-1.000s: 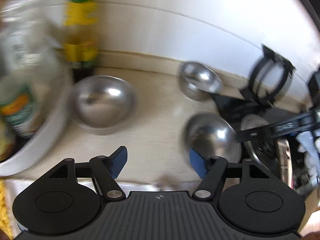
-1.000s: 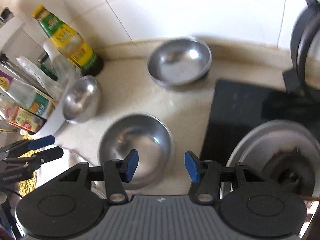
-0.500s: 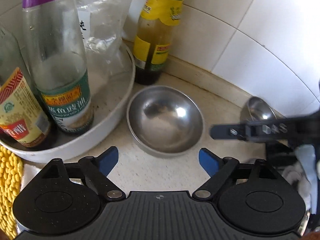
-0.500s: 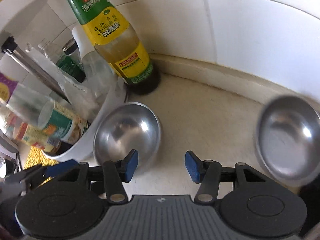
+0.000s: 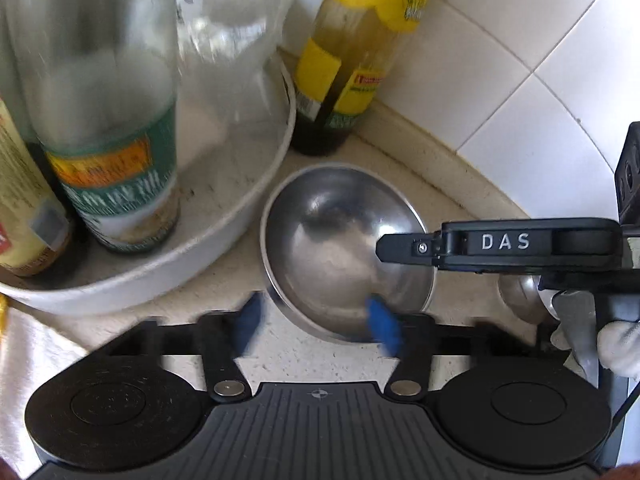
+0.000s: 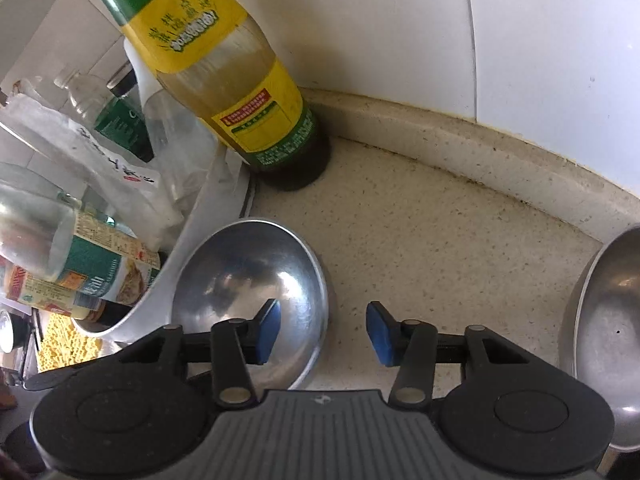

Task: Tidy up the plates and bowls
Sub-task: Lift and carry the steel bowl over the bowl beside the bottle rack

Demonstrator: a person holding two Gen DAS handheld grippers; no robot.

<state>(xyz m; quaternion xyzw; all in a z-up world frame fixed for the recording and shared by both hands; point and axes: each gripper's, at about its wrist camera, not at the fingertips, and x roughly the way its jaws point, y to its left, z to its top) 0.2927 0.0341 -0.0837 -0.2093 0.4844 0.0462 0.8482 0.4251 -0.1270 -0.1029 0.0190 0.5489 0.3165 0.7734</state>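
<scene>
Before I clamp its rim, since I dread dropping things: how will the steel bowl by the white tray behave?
The steel bowl looks thin and empty, so probably light. Its polished wall may slip between the left gripper pads. The rounded underside suggests it could rock or slide on the counter if nudged.

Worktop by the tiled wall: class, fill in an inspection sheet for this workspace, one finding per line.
Surface: speckled beige counter, bare between the bowls.
Job's things: near steel bowl upright beside the white dish; second steel bowl at the right edge.
Clutter: bottles and a plastic bag in the white dish; yellow-labelled bottle on the counter at the wall.
Grippers: left gripper and right gripper each straddle the near steel bowl's rim, jaws just been closing, not yet pressing.
Cables: nothing seen.
Surroundings: white tiled wall.
</scene>
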